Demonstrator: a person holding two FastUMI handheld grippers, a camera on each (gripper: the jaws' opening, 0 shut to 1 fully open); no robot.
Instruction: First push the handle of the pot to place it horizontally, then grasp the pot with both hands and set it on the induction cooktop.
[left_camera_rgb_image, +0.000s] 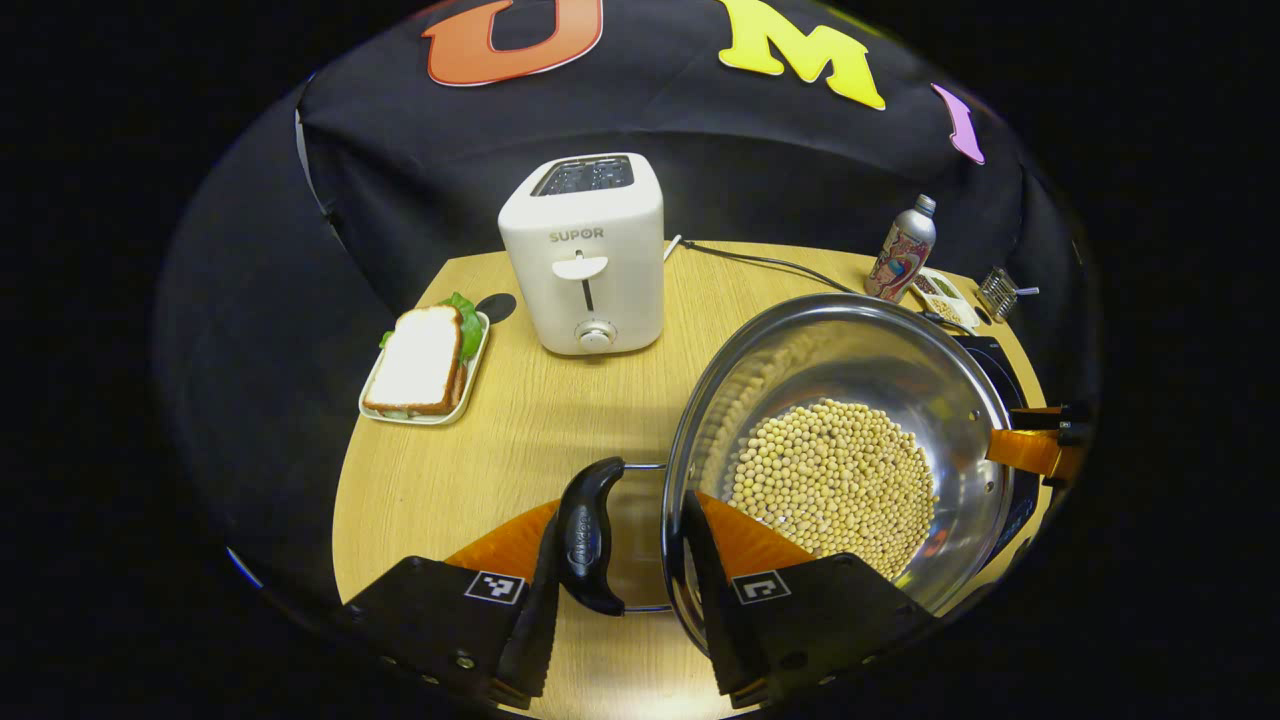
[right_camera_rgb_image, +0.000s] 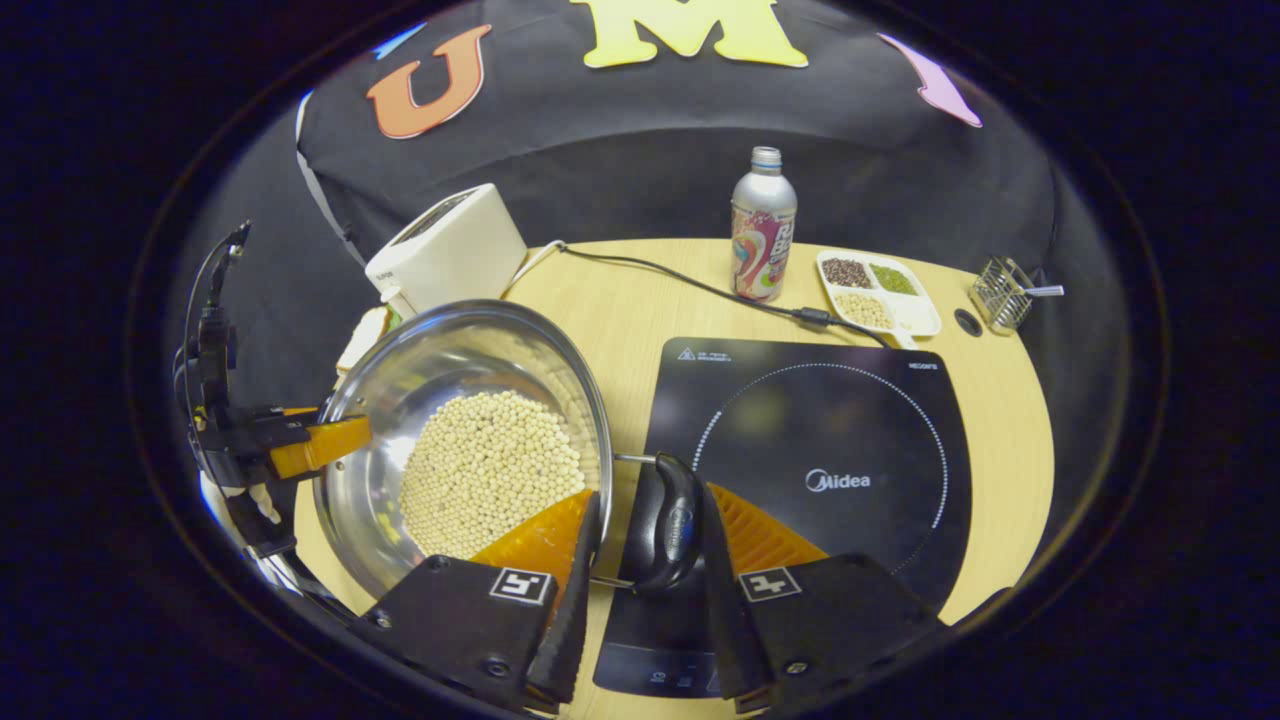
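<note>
Now both grippers (left_camera_rgb_image: 620, 560) (right_camera_rgb_image: 645, 545) grip pot (left_camera_rgb_image: 860, 370) handles – lifted.

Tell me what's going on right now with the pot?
Left gripper and right gripper each straddle a black side handle and the rim. Steel pot of pale beans sits beside black induction cooktop. Cooktop bare.

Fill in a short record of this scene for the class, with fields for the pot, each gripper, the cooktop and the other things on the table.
Pot: steel pot holding pale beans, lifted and tilted, partly over the cooktop edge
Left gripper: fingers straddle the pot's left handle and rim
Right gripper: fingers straddle the pot's right handle and rim
Cooktop: black induction cooktop, its surface bare
Table: white toaster, sandwich tray, drink bottle, divided snack tray, small wire rack
</note>
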